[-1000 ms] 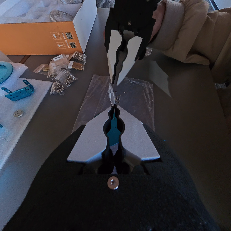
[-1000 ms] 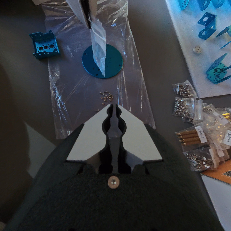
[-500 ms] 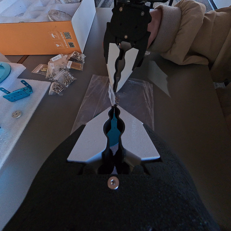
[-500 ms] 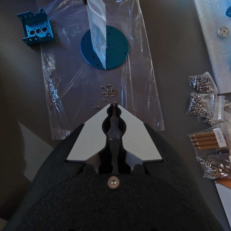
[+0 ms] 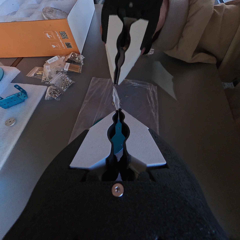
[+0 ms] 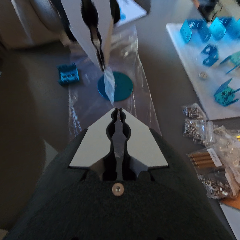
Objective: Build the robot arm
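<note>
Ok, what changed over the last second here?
The right gripper dipped to the loose screws on the plastic sheet, pinched what looks like one small screw and lifted toward the bag. The left gripper kept that clear bag clamped above the blue disc; nothing else moved.

Clear glossy plastic sheet (image 5: 136, 93), crinkled; small clear plastic bag (image 6: 109, 85). Blue disc (image 6: 122, 86) anodised metal, matt. Screws (image 5: 120, 100) shiny metal. Orange box (image 5: 32, 37) smooth cardboard. White foam pad (image 5: 15, 124) rough.
</note>
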Available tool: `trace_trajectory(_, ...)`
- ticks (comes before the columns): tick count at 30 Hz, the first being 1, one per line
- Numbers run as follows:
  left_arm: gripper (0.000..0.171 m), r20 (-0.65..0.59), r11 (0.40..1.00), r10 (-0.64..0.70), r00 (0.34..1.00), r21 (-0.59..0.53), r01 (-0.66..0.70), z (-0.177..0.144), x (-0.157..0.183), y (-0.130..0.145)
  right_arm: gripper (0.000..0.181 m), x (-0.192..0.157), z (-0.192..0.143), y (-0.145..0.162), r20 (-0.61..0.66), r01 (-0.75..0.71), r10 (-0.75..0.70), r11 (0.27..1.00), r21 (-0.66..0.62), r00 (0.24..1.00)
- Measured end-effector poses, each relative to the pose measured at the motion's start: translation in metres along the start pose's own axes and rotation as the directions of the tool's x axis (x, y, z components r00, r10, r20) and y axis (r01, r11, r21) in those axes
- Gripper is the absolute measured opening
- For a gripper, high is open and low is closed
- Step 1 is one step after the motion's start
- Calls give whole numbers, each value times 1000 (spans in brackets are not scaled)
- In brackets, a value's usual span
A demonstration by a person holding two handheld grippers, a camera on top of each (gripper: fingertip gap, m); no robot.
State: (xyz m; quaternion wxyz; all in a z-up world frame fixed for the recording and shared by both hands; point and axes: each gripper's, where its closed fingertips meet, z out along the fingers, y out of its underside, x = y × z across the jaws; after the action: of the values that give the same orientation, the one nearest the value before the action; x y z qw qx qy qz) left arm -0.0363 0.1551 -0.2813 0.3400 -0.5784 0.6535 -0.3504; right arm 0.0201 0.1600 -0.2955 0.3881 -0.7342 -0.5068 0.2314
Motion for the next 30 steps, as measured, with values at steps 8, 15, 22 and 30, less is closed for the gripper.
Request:
trace_trajectory(8,0,-21,999,28,999,-19,-28,11,10,1,2,-22,-7,-49,62,7,-17,986,167,998)
trace_trajectory(15,0,-28,998,46,999,-28,-47,16,17,0,3,-27,7,-41,18,87,-89,992,88,996)
trace_trajectory(22,0,-32,998,48,998,-25,-49,15,18,-2,3,-28,12,-36,16,99,-100,993,61,995)
trace_trajectory(30,0,-31,999,43,999,-22,-44,14,17,-1,3,-30,11,-37,39,84,-87,994,74,995)
